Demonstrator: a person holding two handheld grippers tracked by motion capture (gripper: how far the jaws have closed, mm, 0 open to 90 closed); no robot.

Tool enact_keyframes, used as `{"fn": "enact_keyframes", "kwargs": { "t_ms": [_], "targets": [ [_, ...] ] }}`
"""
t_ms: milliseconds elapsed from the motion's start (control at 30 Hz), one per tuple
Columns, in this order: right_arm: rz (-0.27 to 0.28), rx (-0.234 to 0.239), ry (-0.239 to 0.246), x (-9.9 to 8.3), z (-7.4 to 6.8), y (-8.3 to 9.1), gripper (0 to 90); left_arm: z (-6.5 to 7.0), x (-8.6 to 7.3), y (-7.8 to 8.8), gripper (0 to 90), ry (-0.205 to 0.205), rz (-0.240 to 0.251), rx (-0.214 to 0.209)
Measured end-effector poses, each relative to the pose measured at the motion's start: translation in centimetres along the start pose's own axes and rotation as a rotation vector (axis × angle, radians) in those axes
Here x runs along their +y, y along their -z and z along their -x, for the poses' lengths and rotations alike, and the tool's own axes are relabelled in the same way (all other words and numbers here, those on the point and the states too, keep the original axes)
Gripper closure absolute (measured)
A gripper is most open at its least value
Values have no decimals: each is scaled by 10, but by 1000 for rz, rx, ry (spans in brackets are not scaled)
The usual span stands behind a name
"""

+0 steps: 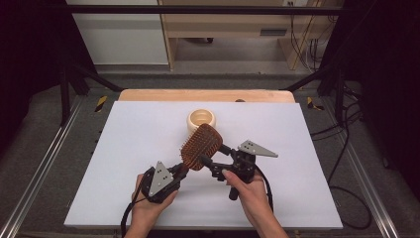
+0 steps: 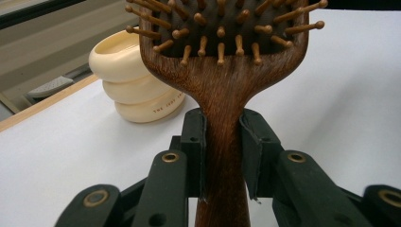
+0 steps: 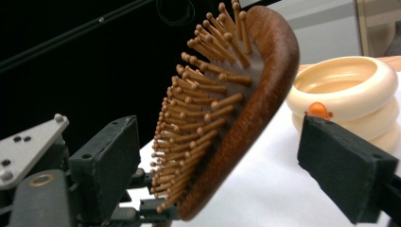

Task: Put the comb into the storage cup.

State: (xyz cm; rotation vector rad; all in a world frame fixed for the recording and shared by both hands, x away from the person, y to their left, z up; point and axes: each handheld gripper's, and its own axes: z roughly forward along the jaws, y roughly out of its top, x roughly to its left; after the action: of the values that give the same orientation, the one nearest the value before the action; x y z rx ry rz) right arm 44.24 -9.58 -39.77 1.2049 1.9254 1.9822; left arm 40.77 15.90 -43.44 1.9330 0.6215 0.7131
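A wooden paddle hairbrush (image 1: 200, 146) with rows of wooden pins is held up off the white table sheet (image 1: 133, 134). My left gripper (image 1: 181, 171) is shut on its handle (image 2: 222, 142), one black pad pressed against each side. My right gripper (image 1: 213, 154) stands open around the brush head (image 3: 246, 94). One of its jaws is close to the pin tips, and the other stands clear of the wooden back. A cream ribbed pot (image 1: 201, 119) sits on the sheet just behind the brush, and I see this pot (image 3: 350, 94) past the far jaw.
The sheet covers a wooden tabletop (image 1: 205, 95) whose far edge shows behind it. Metal rails run along both sides of the table, and cables lie on the floor to the right (image 1: 346, 148). The cream pot (image 2: 127, 80) is the one other item on the sheet.
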Motion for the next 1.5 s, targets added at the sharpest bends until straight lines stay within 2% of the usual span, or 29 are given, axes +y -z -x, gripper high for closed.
{"fn": "enact_keyframes", "kwargs": {
  "t_ms": [433, 533, 633, 933, 1033, 1267, 1333, 1500],
  "targets": [
    [12, 2, -53, 8, 2, -7, 255, 4, 1, 0, 725, -31, 11, 5],
    [17, 7, -67, 10, 2, -8, 266, 5, 1, -1, 726, -24, 6, -3],
    [23, 10, -74, 12, 2, -9, 271, 5, 1, -1, 726, -34, 11, 1],
    [38, 30, -112, 17, 1, -13, 353, 6, 2, 0, 726, -32, 20, 4],
    [41, 28, -110, 16, 2, -14, 381, 6, 1, 0, 726, -29, 22, 5],
    [65, 50, -155, 18, -2, -17, 486, 2, 0, 1, 725, 2, 39, 6],
    [68, 45, -134, 20, -5, -18, 497, 2, 0, 1, 725, 23, 43, 2],
    [59, 38, -120, 29, -13, -22, 512, -1, 1, 3, 723, 79, 69, -4]
  ]
}}
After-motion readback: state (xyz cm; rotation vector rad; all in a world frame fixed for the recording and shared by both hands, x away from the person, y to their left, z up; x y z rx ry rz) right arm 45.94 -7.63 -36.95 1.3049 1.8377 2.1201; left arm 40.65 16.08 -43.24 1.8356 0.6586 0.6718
